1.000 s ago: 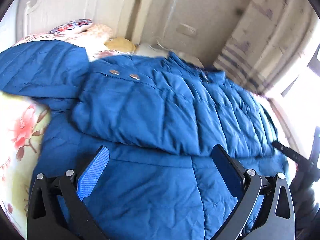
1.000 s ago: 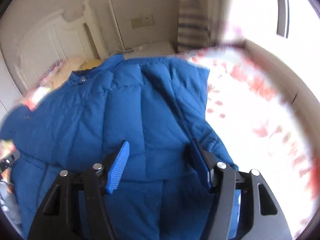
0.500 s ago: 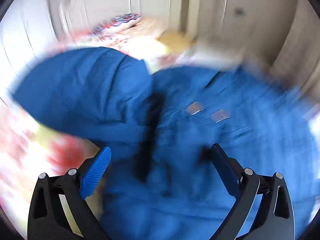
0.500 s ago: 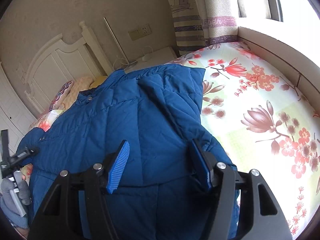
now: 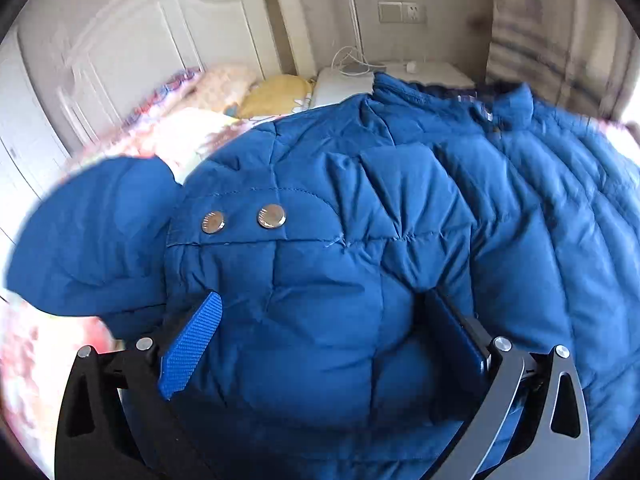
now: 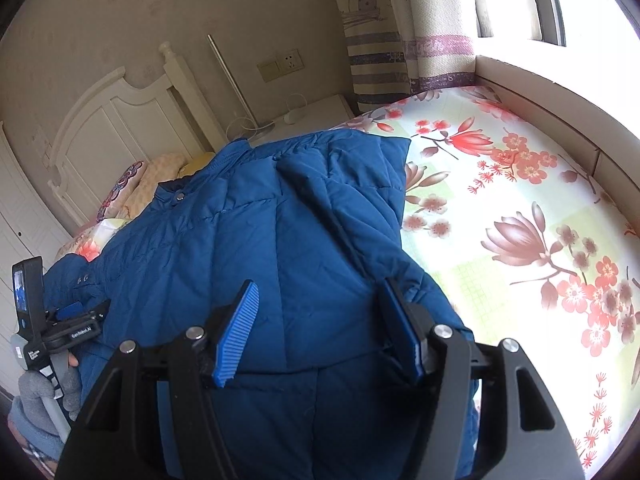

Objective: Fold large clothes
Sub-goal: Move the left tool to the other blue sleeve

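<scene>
On the bed, both grippers [image 5: 320, 328] [image 6: 320, 320] gape over the blue jacket [image 5: 360, 200], seemingly gripping nothing.

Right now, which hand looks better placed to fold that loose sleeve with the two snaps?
Probably the left. The left gripper hovers open right over the sleeve cuff with its snaps; the right gripper sits over the blue puffer jacket body.

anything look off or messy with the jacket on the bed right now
Nothing is damaged or spilled. The blue jacket lies unevenly: its right sleeve is folded across the body at a slant, and the snap-buttoned cuff is bunched up on top. That fits a fold still in progress on the floral sheet.
</scene>
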{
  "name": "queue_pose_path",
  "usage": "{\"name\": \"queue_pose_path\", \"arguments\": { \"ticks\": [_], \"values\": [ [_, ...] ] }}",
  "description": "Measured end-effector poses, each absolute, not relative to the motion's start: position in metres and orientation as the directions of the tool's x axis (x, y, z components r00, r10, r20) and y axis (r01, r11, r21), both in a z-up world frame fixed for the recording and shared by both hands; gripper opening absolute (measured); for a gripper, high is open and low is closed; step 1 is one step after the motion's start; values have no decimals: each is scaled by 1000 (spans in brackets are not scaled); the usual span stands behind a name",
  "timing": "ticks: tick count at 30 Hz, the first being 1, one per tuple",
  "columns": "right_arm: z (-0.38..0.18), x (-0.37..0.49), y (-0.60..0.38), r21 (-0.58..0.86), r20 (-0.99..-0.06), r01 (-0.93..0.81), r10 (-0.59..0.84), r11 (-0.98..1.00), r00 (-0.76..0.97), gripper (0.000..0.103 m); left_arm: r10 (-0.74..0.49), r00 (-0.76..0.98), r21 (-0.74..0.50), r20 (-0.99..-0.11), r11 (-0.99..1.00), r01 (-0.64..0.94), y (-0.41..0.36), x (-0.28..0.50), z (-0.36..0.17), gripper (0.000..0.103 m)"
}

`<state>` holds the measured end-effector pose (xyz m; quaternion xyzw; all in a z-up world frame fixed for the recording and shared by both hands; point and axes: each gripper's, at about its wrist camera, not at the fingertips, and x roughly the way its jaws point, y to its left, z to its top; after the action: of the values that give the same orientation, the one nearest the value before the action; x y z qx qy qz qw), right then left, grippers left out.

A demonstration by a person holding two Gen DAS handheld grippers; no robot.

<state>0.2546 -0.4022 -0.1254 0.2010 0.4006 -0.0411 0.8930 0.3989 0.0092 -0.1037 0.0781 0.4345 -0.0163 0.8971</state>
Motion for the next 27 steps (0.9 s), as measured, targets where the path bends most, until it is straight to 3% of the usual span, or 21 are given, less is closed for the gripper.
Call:
{"name": "queue_pose_path", "arguments": {
  "ticks": [5,10,14,16,21,27],
  "values": [
    [-99,265,-380,244,-722,208,34,947,691,63,49,632,144,-773,984,100,10,395,-108,99],
    [-79,321,-353,93,-721,139,-29,986,692,73,43,633,136,-773,986,99,7,392,-107,99],
    [-119,382,-363,38,-825,191,-77,981,561,73,43,633,136,-773,986,99,9,394,-108,99],
    [-141,391,-377,98,-860,222,-29,970,509,83,42,633,134,-773,986,98,9,394,-108,99],
    [-115,354,-370,127,-823,257,-43,958,567,84,35,632,125,-774,987,98,9,395,-108,99],
    [-105,288,-304,43,-799,38,11,998,601,87,31,632,119,-774,988,97,10,394,-107,99]
  ]
}}
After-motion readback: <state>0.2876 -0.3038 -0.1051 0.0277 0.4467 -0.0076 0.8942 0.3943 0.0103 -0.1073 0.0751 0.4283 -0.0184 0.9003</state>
